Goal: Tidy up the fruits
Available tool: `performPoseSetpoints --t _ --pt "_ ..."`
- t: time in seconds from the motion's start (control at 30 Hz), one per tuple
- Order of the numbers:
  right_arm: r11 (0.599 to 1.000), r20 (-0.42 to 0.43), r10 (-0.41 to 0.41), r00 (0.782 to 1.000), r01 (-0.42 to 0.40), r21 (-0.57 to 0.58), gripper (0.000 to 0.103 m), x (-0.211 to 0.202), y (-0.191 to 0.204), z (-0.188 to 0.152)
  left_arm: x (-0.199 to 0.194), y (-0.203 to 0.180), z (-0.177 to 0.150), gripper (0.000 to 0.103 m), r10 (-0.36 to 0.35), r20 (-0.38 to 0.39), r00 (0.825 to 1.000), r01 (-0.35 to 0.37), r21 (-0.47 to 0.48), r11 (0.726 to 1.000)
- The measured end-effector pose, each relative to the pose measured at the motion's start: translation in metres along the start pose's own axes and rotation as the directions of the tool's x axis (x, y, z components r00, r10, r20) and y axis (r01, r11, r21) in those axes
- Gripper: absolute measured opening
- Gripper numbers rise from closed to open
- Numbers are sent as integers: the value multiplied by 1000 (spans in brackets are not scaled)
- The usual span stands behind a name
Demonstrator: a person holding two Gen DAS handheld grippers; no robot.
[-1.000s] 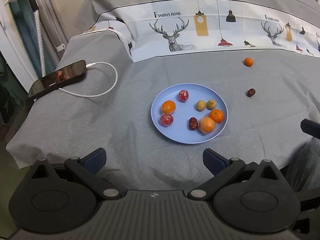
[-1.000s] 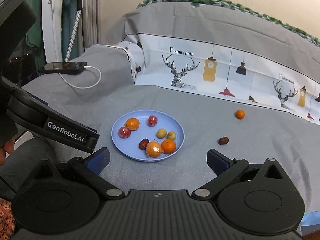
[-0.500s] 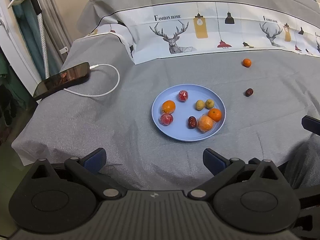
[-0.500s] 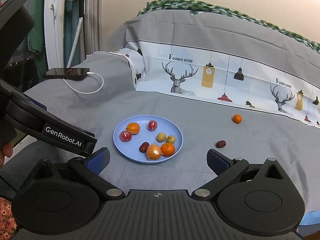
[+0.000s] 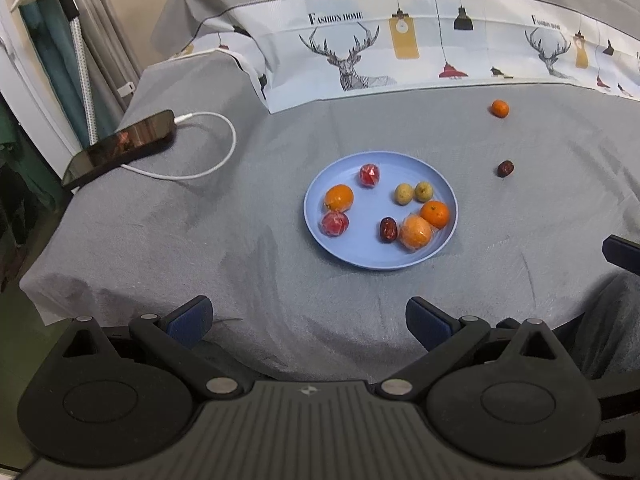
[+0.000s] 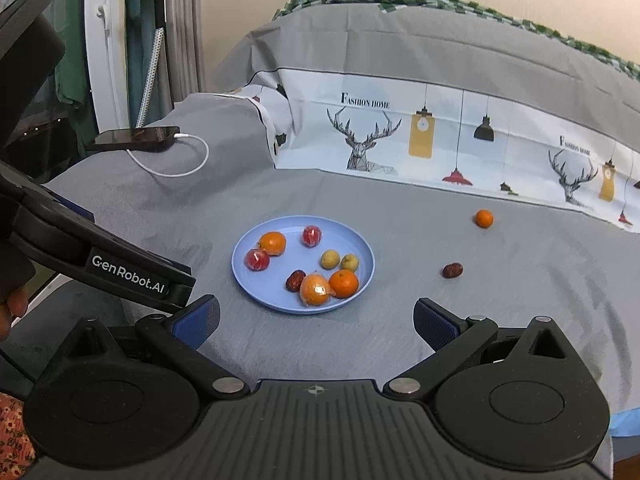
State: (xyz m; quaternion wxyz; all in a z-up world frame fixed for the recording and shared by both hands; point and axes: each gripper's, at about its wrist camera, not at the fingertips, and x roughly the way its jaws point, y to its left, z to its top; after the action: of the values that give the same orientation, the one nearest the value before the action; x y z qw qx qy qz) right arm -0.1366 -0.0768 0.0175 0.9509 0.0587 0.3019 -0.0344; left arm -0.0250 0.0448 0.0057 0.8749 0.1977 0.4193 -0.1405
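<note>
A light blue plate (image 5: pixel 360 258) (image 6: pixel 248 280) sits on the grey cloth and holds several fruits: oranges, two red wrapped fruits, two small yellow-green fruits and a dark red date. A small orange (image 5: pixel 499 108) (image 6: pixel 484 218) and a second date (image 5: pixel 505 168) (image 6: pixel 452 270) lie loose on the cloth to the plate's right. My left gripper (image 5: pixel 308 322) is open and empty, short of the plate's near rim. My right gripper (image 6: pixel 316 322) is open and empty, near the plate's front edge.
A black phone (image 5: pixel 120 146) (image 6: pixel 138 138) with a white charging cable (image 5: pixel 224 152) lies at the far left of the cloth. A folded deer-print cloth (image 5: pixel 420 48) lies behind the plate. The cloth's left edge drops off near the phone.
Both grippers have drifted slightly; the plate looks a little farther in the right wrist view. No fruit has moved and both grippers stay open.
</note>
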Motion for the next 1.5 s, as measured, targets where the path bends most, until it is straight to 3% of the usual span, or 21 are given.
performPoseSetpoints --t 0.17,0.27,0.47,0.63,0.73,0.87,0.97,1.1,1.2,1.3,1.43,1.5 --pt "994 -28 -47 999 49 99 102 10 -27 -1 9 -9 12 103 -24 -9 1000 24 2 1000" --pt "971 -34 -142 989 146 192 102 14 -62 -1 16 -25 27 103 -38 15 999 37 20 999" --pt "868 -74 -364 928 367 334 102 28 -155 -4 55 -94 72 103 -164 44 986 157 119 980" --pt "808 -110 -452 885 458 370 102 69 -231 -6 114 -171 112 103 -278 31 960 266 211 941" --pt "756 -167 -477 863 499 424 102 99 -271 -11 157 -206 127 102 -259 27 966 247 220 944" --pt "722 -207 -468 859 507 471 102 142 -302 -17 200 -239 137 99 -264 4 965 253 269 929" --pt "749 -183 -444 877 475 461 102 178 -314 -13 221 -252 141 99 -272 1 962 258 309 915" --pt "869 -116 -340 933 358 340 102 246 -328 1 242 -259 142 92 -264 3 965 248 331 911" --pt "940 -113 -215 970 237 246 102 299 -336 17 250 -252 145 93 -276 4 961 264 278 924" --pt "974 -61 -192 979 198 111 102 334 -328 33 258 -244 149 98 -295 -11 955 289 240 927" --pt "983 -36 -173 984 175 55 102 365 -324 57 263 -239 151 99 -318 -12 948 313 223 923" --pt "986 -24 -162 987 163 42 102 370 -324 60 261 -237 150 88 -345 -3 939 337 220 916"
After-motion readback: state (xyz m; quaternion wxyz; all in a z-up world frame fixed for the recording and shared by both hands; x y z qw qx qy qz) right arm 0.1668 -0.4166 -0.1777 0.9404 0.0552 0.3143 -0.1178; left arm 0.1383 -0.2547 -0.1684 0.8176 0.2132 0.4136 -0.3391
